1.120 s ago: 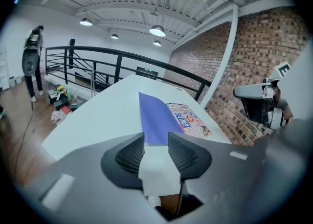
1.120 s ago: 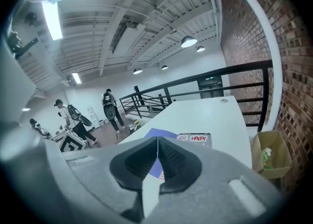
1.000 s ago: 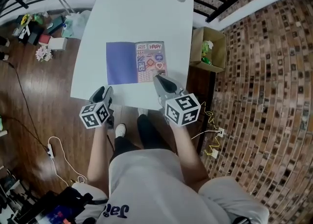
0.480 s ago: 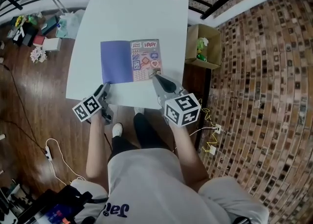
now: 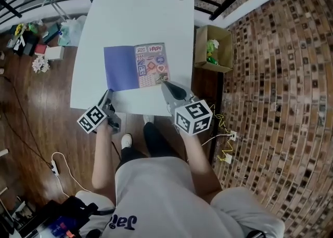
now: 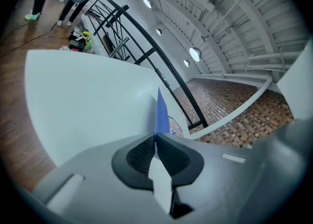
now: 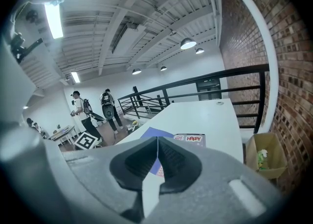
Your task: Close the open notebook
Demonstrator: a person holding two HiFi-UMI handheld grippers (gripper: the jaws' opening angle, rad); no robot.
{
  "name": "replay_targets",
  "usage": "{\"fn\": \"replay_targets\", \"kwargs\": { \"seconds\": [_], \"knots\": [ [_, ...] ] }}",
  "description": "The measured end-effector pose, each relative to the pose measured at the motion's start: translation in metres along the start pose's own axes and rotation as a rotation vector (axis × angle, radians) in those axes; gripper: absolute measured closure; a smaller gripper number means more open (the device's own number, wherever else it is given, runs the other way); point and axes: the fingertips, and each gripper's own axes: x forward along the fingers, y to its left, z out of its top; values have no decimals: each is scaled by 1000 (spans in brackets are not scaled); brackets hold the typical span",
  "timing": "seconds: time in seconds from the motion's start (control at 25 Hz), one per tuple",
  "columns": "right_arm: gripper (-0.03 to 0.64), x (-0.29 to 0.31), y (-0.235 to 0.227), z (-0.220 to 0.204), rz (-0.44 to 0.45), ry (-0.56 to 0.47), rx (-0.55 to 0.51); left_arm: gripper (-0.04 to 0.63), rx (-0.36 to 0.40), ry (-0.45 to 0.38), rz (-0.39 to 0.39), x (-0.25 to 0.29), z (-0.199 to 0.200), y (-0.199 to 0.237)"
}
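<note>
The open notebook lies flat on the white table (image 5: 99,24), its blue cover (image 5: 121,68) on the left and a sticker-covered page (image 5: 152,65) on the right. My left gripper (image 5: 107,94) is at the cover's near left corner. Its jaws are closing, and in the left gripper view the blue cover (image 6: 159,113) runs edge-on out of the seam between them (image 6: 155,137). My right gripper (image 5: 162,80) rests shut and empty at the sticker page's near right corner. In the right gripper view the notebook (image 7: 188,139) lies just beyond its closed jaws (image 7: 157,138).
A cardboard box (image 5: 213,49) with a green toy stands on the floor right of the table. Bags and clutter (image 5: 36,34) sit on the wooden floor at the left. A black railing (image 5: 229,0) runs behind the table. People (image 7: 78,108) stand far off.
My left gripper has rolled over and its jaws have come together at the blue cover's near corner. The right gripper has stayed at the sticker page's corner.
</note>
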Motion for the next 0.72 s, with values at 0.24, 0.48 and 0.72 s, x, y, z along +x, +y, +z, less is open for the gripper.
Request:
{"fn": "replay_targets", "kwargs": {
  "seconds": [0.24,0.48,0.72],
  "knots": [
    [629,-10,3,20,-12,-59,3,583,146,44,0,-13,-1,-40],
    [629,-30,-14,45,-66,-133,5,583,420,88,-58,-3,-6,-115],
    [629,-49,-37,38,-136,-142,37,583,573,229,-176,41,-64,-175]
  ]
}}
